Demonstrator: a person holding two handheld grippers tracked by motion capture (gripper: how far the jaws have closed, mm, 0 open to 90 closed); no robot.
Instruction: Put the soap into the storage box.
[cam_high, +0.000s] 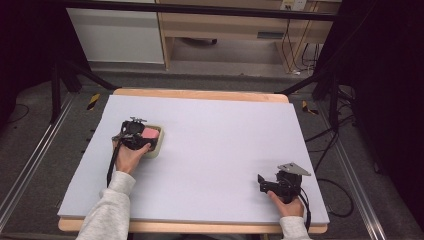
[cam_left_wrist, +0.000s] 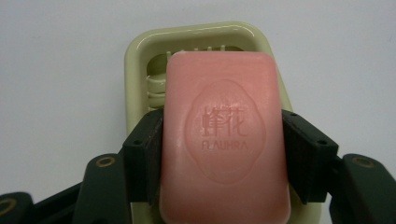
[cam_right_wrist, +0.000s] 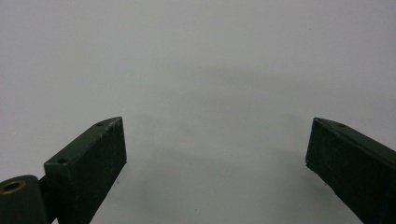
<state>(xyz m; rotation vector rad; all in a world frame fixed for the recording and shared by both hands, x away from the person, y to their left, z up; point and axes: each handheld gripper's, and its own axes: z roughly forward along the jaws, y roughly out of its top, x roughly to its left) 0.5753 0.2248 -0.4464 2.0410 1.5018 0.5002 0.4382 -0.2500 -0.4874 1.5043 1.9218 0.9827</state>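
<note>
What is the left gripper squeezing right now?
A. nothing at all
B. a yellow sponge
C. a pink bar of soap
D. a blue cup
C. In the left gripper view, the left gripper has its two black jaws pressed against both sides of the pink bar of soap, which sits over the pale green soap dish.

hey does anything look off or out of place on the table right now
Nothing stands out. The pink soap bar sits over its pale green soap dish, gripped on both sides by the left gripper. No spill or damage shows. The right gripper hangs open over the bare table mat.
</note>
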